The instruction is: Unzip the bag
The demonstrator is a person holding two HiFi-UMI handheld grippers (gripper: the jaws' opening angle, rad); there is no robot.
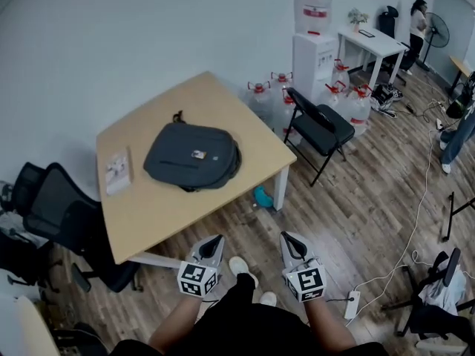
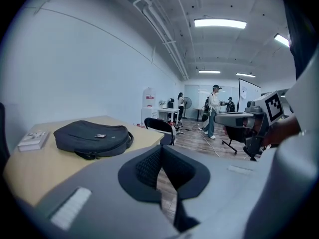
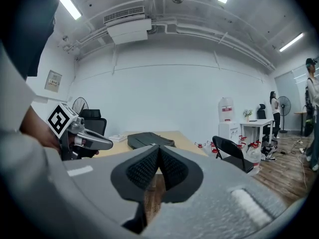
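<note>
Hovering over the floor in front of the person, the left hand-held gripper (image 1: 213, 242) and the right hand-held gripper (image 1: 289, 239) are both clenched on nothing, their pads meeting tip to tip. Well apart from them, toward 11 o'clock in the head view, the dark grey soft fabric backpack (image 1: 193, 156) lies flat near the middle of the light wooden bench (image 1: 148, 213). Its carry loop (image 1: 178, 116) is at its 11 o'clock end, and a small white booklet (image 1: 117, 172) lies beside it at 9 o'clock. The bag looks limp and sparsely filled, so I judge it light and likely to slide or bunch when the zip is pulled. One gripper should probably pin the fabric beside the zip line along the rim while the other pinches the puller. The puller is too small to make out from here.
</note>
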